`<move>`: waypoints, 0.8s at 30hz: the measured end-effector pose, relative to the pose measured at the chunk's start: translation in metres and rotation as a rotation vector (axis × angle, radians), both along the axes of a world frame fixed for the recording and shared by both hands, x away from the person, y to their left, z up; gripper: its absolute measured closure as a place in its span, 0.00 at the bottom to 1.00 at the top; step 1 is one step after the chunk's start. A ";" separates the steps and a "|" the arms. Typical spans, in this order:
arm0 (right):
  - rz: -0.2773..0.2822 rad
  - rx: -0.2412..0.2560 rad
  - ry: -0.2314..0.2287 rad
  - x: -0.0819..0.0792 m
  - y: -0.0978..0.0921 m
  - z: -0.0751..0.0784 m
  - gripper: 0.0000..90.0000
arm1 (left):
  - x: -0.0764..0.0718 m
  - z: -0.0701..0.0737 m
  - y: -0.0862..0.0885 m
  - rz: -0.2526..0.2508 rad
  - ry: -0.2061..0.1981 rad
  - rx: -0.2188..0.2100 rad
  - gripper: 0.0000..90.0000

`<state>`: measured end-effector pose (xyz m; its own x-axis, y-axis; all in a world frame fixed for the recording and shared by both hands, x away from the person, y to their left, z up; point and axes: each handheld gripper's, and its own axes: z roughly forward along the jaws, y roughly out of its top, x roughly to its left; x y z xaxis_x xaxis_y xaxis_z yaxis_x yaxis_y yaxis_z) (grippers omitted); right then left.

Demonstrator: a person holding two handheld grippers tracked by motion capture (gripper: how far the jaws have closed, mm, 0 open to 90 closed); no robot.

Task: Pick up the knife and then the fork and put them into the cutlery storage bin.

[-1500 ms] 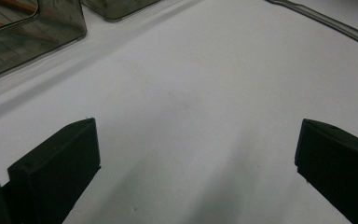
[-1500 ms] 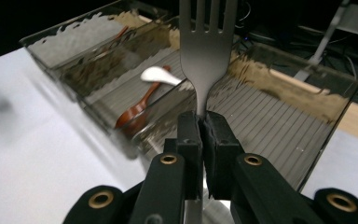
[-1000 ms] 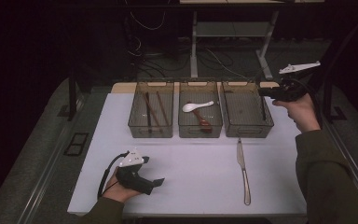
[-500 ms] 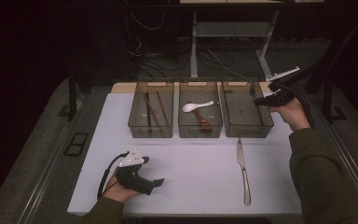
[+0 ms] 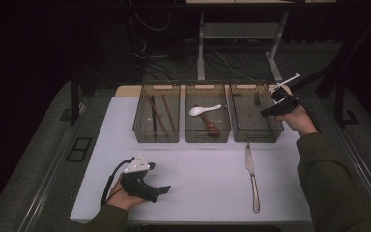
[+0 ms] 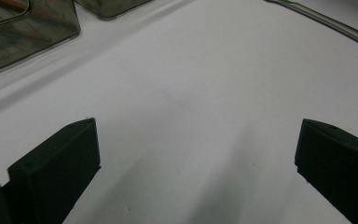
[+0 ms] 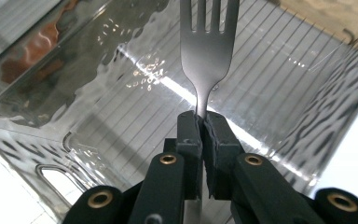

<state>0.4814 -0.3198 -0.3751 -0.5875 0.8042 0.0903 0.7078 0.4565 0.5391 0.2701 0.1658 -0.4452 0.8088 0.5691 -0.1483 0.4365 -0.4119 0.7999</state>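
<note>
The white bench (image 5: 203, 174) carries three smoked clear bins in a row along its far edge. The left bin (image 5: 156, 121) holds dark chopsticks (image 5: 153, 118), the middle bin (image 5: 207, 122) a white spoon (image 5: 204, 110) lying across a reddish-brown one (image 5: 208, 124), and the right bin (image 5: 252, 118) has the right tongs (image 5: 266, 112) held over its far right corner. In the right gripper view those right tongs (image 7: 201, 122) are clenched on the neck of a steel fork (image 7: 207, 49), its tines pointing away from the jaws above the ribbed floor of that bin (image 7: 121, 126) (whether the tines touch the floor cannot be told). A table knife (image 5: 251, 176) lies on the bench near its right front corner, blade towards the bins, well apart from both hands. The left tongs (image 5: 164, 189) rest low at the front left of the bench, and in the left gripper view they (image 6: 196, 154) are spread wide with nothing but bare bench between them, the knife's handle (image 6: 326, 21) at the far edge.
</note>
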 end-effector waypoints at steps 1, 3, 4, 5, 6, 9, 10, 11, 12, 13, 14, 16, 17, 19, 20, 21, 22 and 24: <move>0.000 -0.002 0.004 0.001 0.001 -0.001 0.94 | 0.000 0.000 0.000 -0.001 0.000 0.000 0.00; 0.002 0.001 0.016 0.002 0.003 -0.003 0.93 | 0.000 0.000 0.000 -0.003 0.002 0.001 0.00; 0.006 -0.008 0.017 0.003 0.005 -0.004 0.91 | 0.000 0.000 0.000 -0.004 0.001 0.005 0.00; 0.002 -0.015 0.011 0.003 0.006 -0.004 0.85 | 0.000 0.000 0.000 -0.004 0.001 0.005 0.00; -0.001 -0.012 0.008 0.003 0.007 -0.004 0.79 | 0.000 0.000 0.000 -0.005 0.001 0.004 0.00; -0.003 0.010 0.003 0.003 0.007 -0.004 0.68 | 0.000 0.000 0.000 -0.004 0.002 0.001 0.00; -0.011 0.023 0.004 0.002 0.006 -0.003 0.67 | 0.000 0.000 0.000 -0.003 0.002 0.001 0.00; -0.012 0.038 0.005 0.001 0.005 -0.003 0.65 | 0.000 0.000 0.000 -0.003 0.002 0.001 0.00; -0.012 0.048 0.002 0.000 0.004 -0.001 0.63 | 0.000 0.000 0.000 -0.004 0.002 0.001 0.00; -0.015 0.054 -0.005 -0.001 0.004 0.000 0.61 | 0.000 0.000 0.000 -0.004 0.003 0.002 0.00; -0.019 0.069 -0.017 -0.004 0.003 0.002 0.58 | 0.000 0.000 0.000 -0.005 0.002 0.003 0.00; -0.020 0.097 -0.035 -0.009 0.002 0.007 0.53 | 0.000 0.000 0.000 -0.006 0.005 0.004 0.00; -0.022 0.105 -0.043 -0.013 0.002 0.009 0.53 | -0.001 0.000 0.000 -0.006 0.005 0.006 0.00; -0.024 0.112 -0.062 -0.021 0.002 0.014 0.53 | -0.001 0.000 -0.001 -0.006 0.004 0.008 0.00; -0.020 0.124 -0.071 -0.026 0.001 0.017 0.52 | -0.001 0.000 -0.001 -0.006 0.004 0.008 0.00; -0.020 0.138 -0.080 -0.033 0.001 0.021 0.52 | -0.001 0.000 -0.001 -0.006 0.003 0.008 0.00; -0.015 0.143 -0.088 -0.037 0.001 0.024 0.54 | -0.001 0.000 -0.001 -0.005 0.003 0.008 0.00; 0.015 0.150 -0.109 -0.050 0.002 0.029 0.58 | -0.001 0.000 -0.001 -0.006 0.003 0.009 0.00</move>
<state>0.4311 -0.3175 -0.3462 -0.6124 0.7774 0.1437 0.6353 0.3757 0.6747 0.2692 0.1649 -0.4454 0.8116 0.5658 -0.1454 0.4365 -0.4219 0.7947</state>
